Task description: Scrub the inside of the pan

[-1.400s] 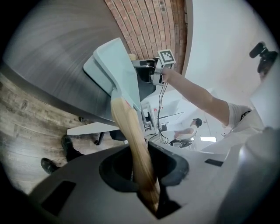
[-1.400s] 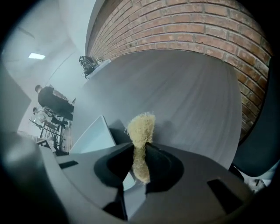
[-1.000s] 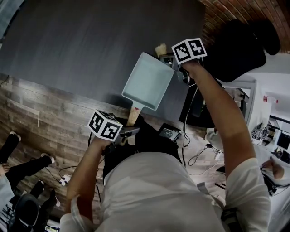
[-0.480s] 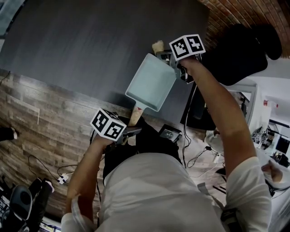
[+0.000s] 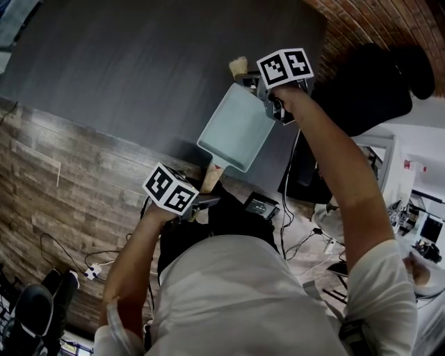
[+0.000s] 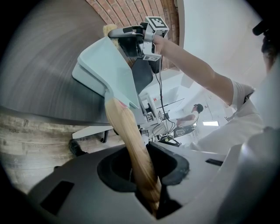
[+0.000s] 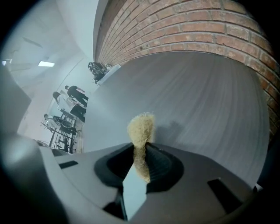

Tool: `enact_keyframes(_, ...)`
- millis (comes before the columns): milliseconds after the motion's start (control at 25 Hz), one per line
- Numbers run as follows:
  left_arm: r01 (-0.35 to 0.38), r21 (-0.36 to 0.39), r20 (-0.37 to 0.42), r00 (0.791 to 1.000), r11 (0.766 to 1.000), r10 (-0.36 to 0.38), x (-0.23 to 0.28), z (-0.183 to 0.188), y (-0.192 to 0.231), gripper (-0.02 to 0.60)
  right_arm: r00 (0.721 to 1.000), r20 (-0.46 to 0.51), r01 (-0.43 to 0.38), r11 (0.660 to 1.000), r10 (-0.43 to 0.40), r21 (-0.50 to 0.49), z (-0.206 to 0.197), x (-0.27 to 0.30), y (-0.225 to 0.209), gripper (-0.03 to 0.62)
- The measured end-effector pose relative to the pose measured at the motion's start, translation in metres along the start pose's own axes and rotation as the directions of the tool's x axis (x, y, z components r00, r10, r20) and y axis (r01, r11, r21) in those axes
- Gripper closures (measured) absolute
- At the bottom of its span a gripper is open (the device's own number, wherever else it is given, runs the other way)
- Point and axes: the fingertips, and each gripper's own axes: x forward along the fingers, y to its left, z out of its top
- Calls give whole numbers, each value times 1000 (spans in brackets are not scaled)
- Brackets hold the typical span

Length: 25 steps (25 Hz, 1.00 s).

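Note:
A pale blue square pan (image 5: 236, 132) is held in the air over the table, tilted. Its wooden handle (image 5: 208, 179) runs back into my left gripper (image 5: 206, 202), which is shut on it. In the left gripper view the handle (image 6: 127, 135) sits between the pads and the pan (image 6: 107, 72) rises ahead. My right gripper (image 5: 255, 83) is at the pan's far rim, shut on a tan fibrous scrubber (image 5: 238, 67). In the right gripper view the scrubber (image 7: 141, 131) sticks out past the jaws over the table, with a pale strip of pan (image 7: 133, 192) below it.
A dark grey table (image 5: 139, 69) lies under the pan, with a brick wall (image 5: 375, 17) behind it. A black chair (image 5: 368, 76) stands at the right. Cables and small boxes lie on the wood floor (image 5: 62, 181). People stand far off (image 7: 72, 103).
The right gripper with the scrubber has slid a little left along the pan's far rim. The left gripper has kept the handle in the same hold.

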Motion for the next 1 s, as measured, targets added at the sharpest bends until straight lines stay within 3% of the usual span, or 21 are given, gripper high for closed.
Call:
enact_keyframes(160,-4,-1,7,1000,1000,4,-2,1,1,485,998,53,-15,998,18,-58,22,-2,15,513)
enact_keyframes(320,-12,1,19,1000,1000,12,-2,0,0,485,999,32,40,975,-34,-216,31,2,29,513)
enact_keyframes(600,-18,19,47,999,1000,17,-1,4,-1,486,987,-56,107,883,-148,-457,24,24,40,513)
enact_keyframes(720,-20,23,61,998,1000,18,-1,5,-1,485,972,-96,128,823,-216,-553,18,32,40,513)
enact_keyframes(880,-19,-3,129,991,1000,19,-6,9,2,489,941,-156,123,732,-300,-670,4,40,41,513)
enact_keyframes(1000,-10,-57,199,980,998,21,-12,13,6,504,929,-185,108,713,-321,-693,-3,42,43,513)
